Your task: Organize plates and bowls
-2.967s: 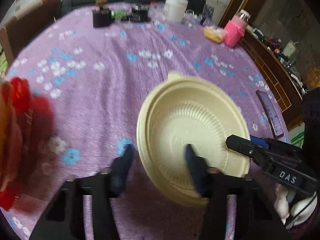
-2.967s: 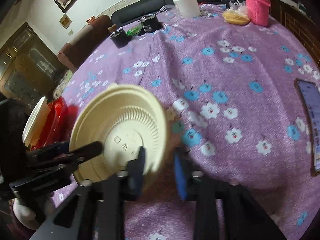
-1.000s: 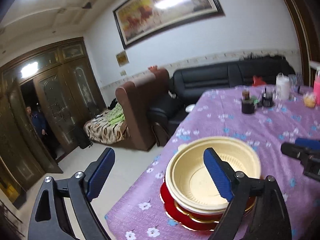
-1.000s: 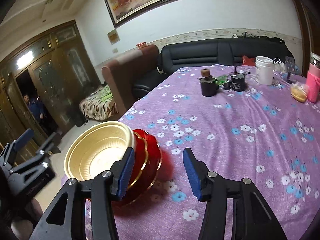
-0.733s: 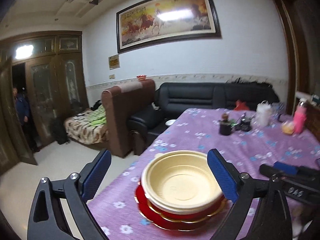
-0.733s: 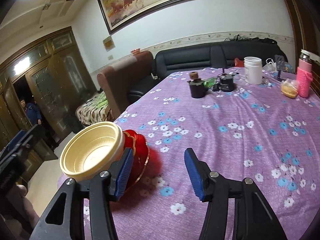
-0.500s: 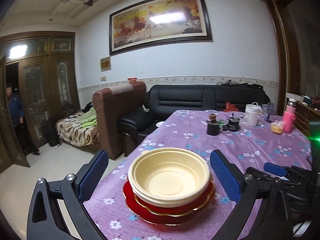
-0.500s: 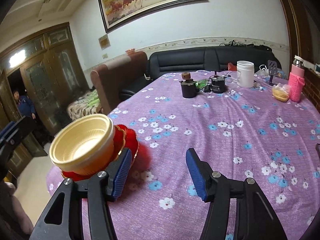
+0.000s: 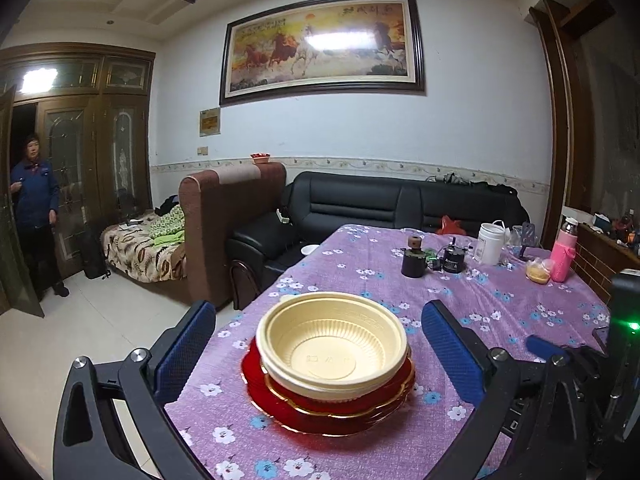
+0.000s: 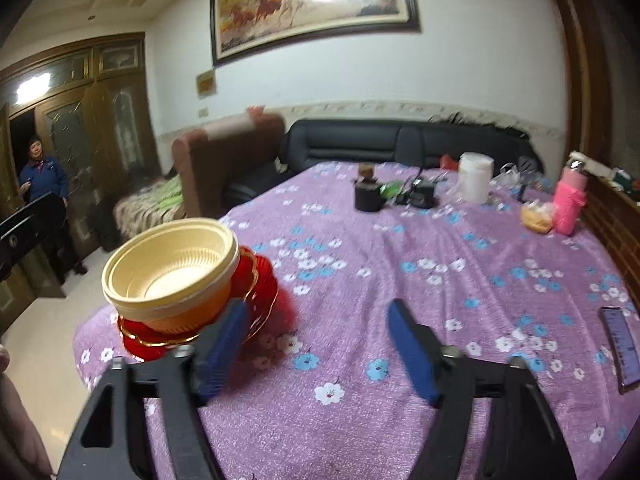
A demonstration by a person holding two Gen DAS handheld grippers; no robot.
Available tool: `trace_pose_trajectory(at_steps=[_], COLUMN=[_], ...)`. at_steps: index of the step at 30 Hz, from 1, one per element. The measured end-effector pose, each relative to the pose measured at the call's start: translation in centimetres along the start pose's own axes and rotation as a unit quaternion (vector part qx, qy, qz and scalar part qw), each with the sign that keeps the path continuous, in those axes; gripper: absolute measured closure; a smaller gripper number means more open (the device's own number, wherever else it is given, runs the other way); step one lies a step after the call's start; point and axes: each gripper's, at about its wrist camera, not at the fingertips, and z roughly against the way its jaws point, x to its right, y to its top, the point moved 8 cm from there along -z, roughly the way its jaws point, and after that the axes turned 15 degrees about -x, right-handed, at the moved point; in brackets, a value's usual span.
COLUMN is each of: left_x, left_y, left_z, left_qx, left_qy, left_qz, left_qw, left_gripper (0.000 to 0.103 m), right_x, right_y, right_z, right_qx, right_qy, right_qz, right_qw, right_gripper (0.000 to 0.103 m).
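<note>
Jaws apart, cream bowl [image 9: 332, 350] atop red plates [image 9: 328, 408]

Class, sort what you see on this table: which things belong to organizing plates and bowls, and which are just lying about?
Job: cream bowls, red plates.
Lying about: white jar, pink bottle, dark cup, phone.

The left wrist view looks level across the purple flowered tablecloth [image 9: 500, 300] from its near edge, close behind the cream ribbed plastic bowl [image 9: 332, 350] stacked on red plates [image 9: 328, 412]; the right wrist view, somewhat blurred, seems set further right, with that stack [image 10: 172, 272] at its left; both face the black leather sofa [image 9: 400, 204].
</note>
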Motion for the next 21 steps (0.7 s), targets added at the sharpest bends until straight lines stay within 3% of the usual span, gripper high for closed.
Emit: trace_pose_trajectory(at_steps=[3, 6, 11, 21], left_x=[-0.4, -0.5, -1.4, -1.5], left_y=[-0.6, -2.2, -4.4, -5.9], left_z=[-0.3, -1.5, -3.1, -3.9], left_qx=[-0.016, -0.058, -0.105, -0.12], left_qy=[0.004, 0.01, 0.036, 0.058], left_qz=[0.003, 0.007, 0.017, 0.008], left_qw=[0.9999, 0.9982, 0.9937, 0.9911], left_gripper=[0.0, 0.0, 0.0, 0.0], right_x=[0.1, 0.0, -0.9, -2.7], right_y=[-0.2, -0.7, -1.4, -2.7], right_z=[1.0, 1.7, 2.1, 0.7], right_qx=[0.021, 0.023, 0.015, -0.01], right_qy=[-0.016, -0.024, -0.001, 0.017], right_qz=[-0.007, -0.009, -0.007, 0.01], right_qw=[1.0, 0.999, 1.0, 1.0], right_gripper=[0.016, 0.016, 0.016, 0.016])
